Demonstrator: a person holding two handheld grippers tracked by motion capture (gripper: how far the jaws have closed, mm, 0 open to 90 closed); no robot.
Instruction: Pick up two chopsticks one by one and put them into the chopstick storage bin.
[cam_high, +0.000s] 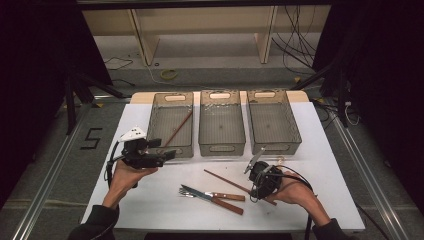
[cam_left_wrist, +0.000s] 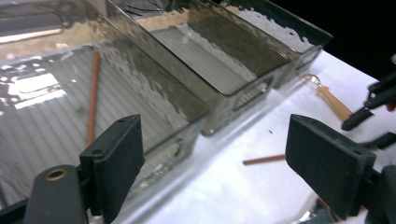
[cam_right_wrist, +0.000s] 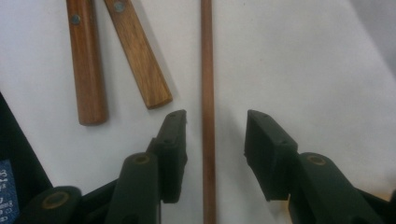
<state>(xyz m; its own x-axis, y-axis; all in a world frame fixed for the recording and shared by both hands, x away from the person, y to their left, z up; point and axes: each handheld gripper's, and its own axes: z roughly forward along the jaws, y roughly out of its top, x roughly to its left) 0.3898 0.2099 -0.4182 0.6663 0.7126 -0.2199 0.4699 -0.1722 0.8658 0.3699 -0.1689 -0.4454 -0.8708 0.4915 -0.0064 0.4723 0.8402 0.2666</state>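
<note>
A brown chopstick (cam_high: 225, 181) lies on the white table. My right gripper (cam_high: 256, 192) points down over its right half. In the right gripper view the chopstick (cam_right_wrist: 207, 70) runs between the jaws of the right gripper (cam_right_wrist: 215, 121), with a gap on each side, so the gripper is open. A second chopstick (cam_high: 177, 129) leans inside the left bin (cam_high: 172, 148). My left gripper (cam_high: 167, 152) hovers at that bin's front edge. The left gripper (cam_left_wrist: 210, 140) stands wide open with nothing between its jaws, facing the binned chopstick (cam_left_wrist: 93, 98).
Three clear bins stand in a row: the left one, a middle bin (cam_high: 221, 145) and a right bin (cam_high: 275, 145). A knife and fork with wooden handles (cam_high: 212, 196) lie left of the right gripper. A tan-handled item (cam_left_wrist: 331, 100) lies near the right bin.
</note>
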